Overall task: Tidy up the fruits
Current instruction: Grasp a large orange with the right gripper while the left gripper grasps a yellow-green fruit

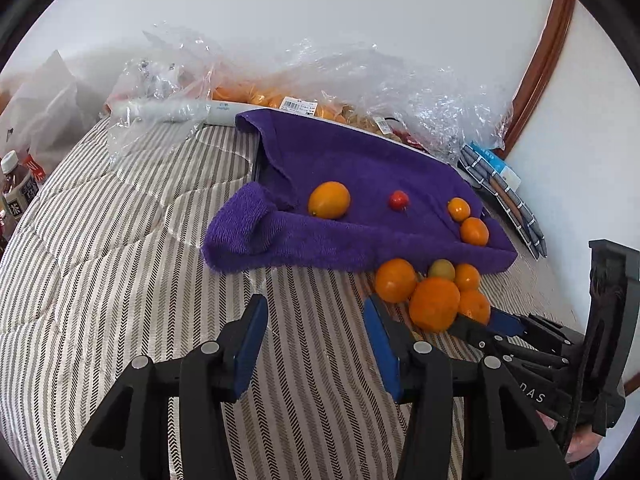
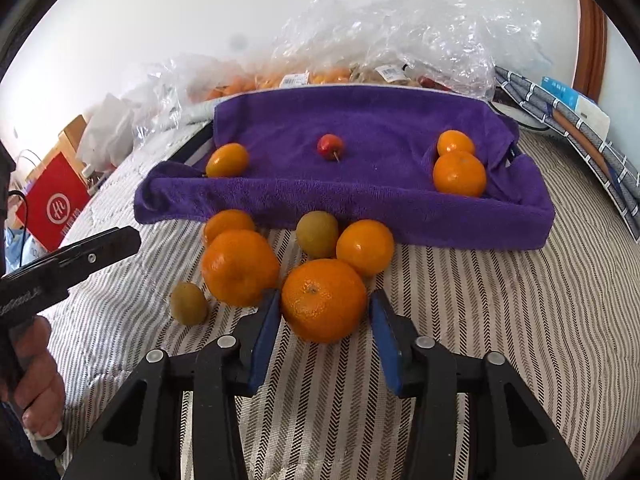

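Observation:
A purple towel-lined tray point(image 2: 400, 220) holds an orange point(image 2: 227, 160), a small red fruit point(image 2: 330, 146) and two mandarins point(image 2: 459, 173). Several oranges and two green fruits lie on the striped cloth in front of it. My right gripper point(image 2: 326, 320) straddles the nearest big orange point(image 2: 324, 300). Its blue pads point(image 2: 267, 336) sit close on either side, with a thin gap showing on the right, so it is open. My left gripper point(image 1: 316, 340) hovers open over bare cloth, left of the pile point(image 1: 434, 308), with nothing between its fingers. The right gripper point(image 1: 486, 318) reaches in from the right.
Crumpled clear plastic bags point(image 2: 400, 32) with more fruit lie behind the tray. Folded cloths point(image 2: 580, 132) lie at the far right and a red bag point(image 2: 56, 204) at the left. Bottles point(image 1: 16, 188) stand at the left edge. A hand point(image 2: 36, 364) holds the left gripper's handle.

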Available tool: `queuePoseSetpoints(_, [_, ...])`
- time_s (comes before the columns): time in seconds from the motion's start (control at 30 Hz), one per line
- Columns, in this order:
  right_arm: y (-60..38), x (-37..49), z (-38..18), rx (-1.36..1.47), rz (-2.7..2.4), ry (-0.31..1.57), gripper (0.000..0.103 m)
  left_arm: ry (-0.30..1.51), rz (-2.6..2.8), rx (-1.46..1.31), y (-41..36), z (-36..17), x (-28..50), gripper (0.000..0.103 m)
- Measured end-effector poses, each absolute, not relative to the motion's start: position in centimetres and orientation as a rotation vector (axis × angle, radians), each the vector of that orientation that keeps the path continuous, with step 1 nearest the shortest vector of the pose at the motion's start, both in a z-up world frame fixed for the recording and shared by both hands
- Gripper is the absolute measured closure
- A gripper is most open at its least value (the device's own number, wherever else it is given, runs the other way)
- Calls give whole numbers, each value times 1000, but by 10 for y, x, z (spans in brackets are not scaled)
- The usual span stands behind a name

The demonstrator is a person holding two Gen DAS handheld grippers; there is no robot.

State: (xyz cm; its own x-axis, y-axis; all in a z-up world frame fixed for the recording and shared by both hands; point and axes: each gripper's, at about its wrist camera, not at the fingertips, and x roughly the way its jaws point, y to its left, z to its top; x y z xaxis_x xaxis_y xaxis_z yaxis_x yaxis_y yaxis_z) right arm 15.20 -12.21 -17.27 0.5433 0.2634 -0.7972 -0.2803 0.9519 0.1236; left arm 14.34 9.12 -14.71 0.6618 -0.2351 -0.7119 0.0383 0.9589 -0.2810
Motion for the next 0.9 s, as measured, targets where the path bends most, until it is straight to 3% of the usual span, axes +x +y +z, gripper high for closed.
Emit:
queuePoseSetpoints(0.53, [-191,122,-163,57,239,894,61,900,-314,-195,31,-156,140,56])
queuePoseSetpoints(0.57, [-193,122,-163,60,241,898,61,909,-305,-187,26,-158,141,58])
queuePoseSetpoints(0.67, [-197,121,-165,76,241,900,61,919,-263,-124,17,-161,142,80])
queuePoseSetpoints(0.9, [-194,114,-161,65,250,862,61,864,-251,-212,37,-155,141,79])
